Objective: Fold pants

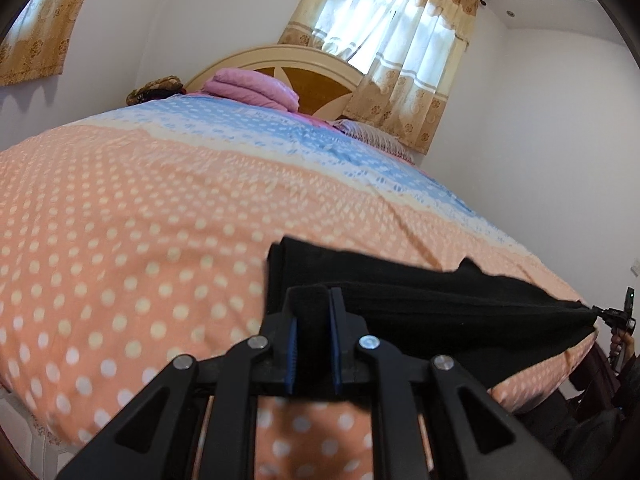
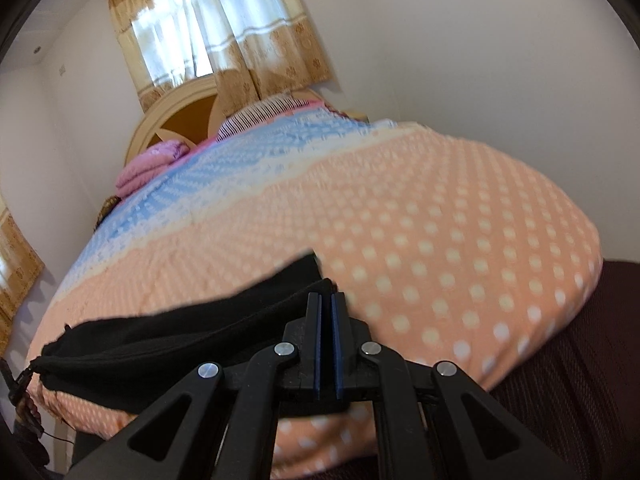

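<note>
Black pants hang stretched in a band just above the near edge of the bed, held at both ends. In the left wrist view my left gripper has a thick fold of the black cloth filling the gap between its blue pads. At the band's far right end, the right gripper pinches the other end. In the right wrist view my right gripper is shut, a corner of the pants caught at its tips. The cloth runs left from there to the left gripper, small at the frame edge.
The bed has an orange cover with white dots, turning blue toward the headboard. A folded pink blanket and a pillow lie at the head. A curtained window is behind. Dark maroon ribbed fabric borders the bed's near right corner.
</note>
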The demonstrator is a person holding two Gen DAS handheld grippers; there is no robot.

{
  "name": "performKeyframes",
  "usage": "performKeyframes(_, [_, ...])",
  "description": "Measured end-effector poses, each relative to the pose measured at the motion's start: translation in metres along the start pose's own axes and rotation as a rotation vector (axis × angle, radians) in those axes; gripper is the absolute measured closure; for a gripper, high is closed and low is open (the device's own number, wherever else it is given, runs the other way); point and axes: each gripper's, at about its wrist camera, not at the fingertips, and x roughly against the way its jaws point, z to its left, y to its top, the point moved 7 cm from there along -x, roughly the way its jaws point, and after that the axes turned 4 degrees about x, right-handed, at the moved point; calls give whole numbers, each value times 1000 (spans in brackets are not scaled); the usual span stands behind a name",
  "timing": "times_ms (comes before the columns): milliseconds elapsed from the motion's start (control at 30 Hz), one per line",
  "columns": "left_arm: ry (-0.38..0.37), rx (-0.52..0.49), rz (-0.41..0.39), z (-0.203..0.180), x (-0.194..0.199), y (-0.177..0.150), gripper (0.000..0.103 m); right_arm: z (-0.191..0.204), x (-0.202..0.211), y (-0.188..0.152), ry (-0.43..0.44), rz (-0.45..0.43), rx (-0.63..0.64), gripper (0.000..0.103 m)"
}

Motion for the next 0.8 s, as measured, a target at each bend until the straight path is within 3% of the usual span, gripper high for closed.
performKeyframes(67, [4,2,-5,2,3,-3,81,-3,-1,-9,-2,16,5,99])
performKeyframes(233, [70,-4,-25,14,10,-3,47,-4,3,-20,11,30,26,98])
performKeyframes(400, [107,-12,-23,28,21,-9,32,-7,15,-26,-13,25,42,90])
performKeyframes(500, [118,-16,-17,34,29,-15,31,-13,26,-29,-45,16,45,69])
performKeyframes(700, [209,1,-37,57,49,-14,29,-16,56,-15,-94,-65,-5,68])
performKeyframes(800, [226,39,-60,69,58,-8,29,19,62,-1,-61,-96,52,68])
